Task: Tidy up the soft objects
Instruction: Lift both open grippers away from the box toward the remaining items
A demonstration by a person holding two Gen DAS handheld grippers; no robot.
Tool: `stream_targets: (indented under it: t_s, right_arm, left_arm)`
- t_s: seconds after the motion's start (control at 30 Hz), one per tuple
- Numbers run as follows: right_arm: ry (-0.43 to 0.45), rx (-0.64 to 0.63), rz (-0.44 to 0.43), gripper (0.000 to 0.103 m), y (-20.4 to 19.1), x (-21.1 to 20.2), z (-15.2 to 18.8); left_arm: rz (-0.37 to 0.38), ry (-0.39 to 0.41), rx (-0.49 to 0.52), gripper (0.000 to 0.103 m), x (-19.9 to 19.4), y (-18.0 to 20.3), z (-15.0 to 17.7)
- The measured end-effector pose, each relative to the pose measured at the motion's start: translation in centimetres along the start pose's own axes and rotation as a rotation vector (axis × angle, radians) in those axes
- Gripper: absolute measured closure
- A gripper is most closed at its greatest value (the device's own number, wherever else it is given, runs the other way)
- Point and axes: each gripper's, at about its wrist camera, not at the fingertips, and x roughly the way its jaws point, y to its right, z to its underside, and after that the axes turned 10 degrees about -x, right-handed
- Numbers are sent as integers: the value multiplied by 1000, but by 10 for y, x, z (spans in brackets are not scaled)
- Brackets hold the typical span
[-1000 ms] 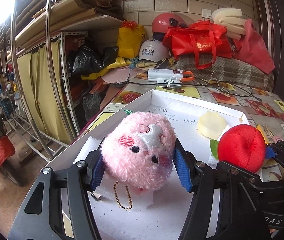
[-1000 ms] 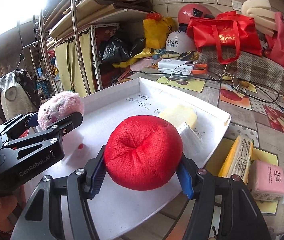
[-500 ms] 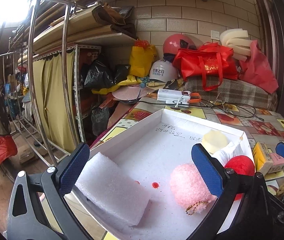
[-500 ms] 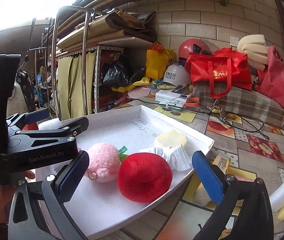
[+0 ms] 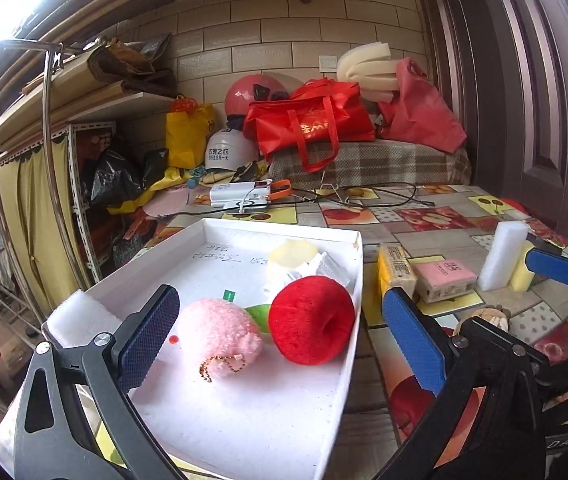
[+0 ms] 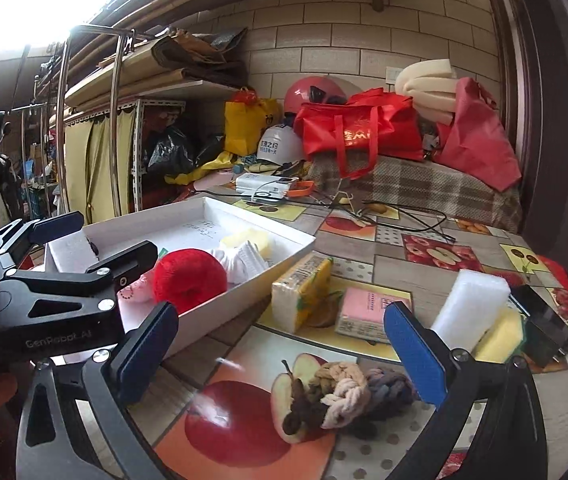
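Left gripper [image 5: 280,344] above near end of white tray [image 5: 357,264], fingers spread wide, nothing between them. Pink plush [image 5: 220,334] and red plush [image 5: 311,320] lying side by side in tray, touching; white sock [image 5: 323,266] and yellow sponge [image 5: 289,250] behind them. Right gripper [image 6: 280,356] over table [image 6: 423,236], fingers wide and empty. Knitted braided piece [image 6: 341,396] on table between right fingers, outside tray.
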Motion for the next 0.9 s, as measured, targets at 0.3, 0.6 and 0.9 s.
stream_targets:
  t_s: [0.3,0.6,0.9]
  right_arm:
    - [-44,66,125,0,49,-32,29]
    - [-66,278,260,0,110,-58,58]
    - [-88,184,221,0,102,-51,55]
  left_arm:
    - [60,-14,19,0,-18,38,10]
    - [84,98,10,0,-50,58,12]
    - [6,-42,88,0,-23,85,21]
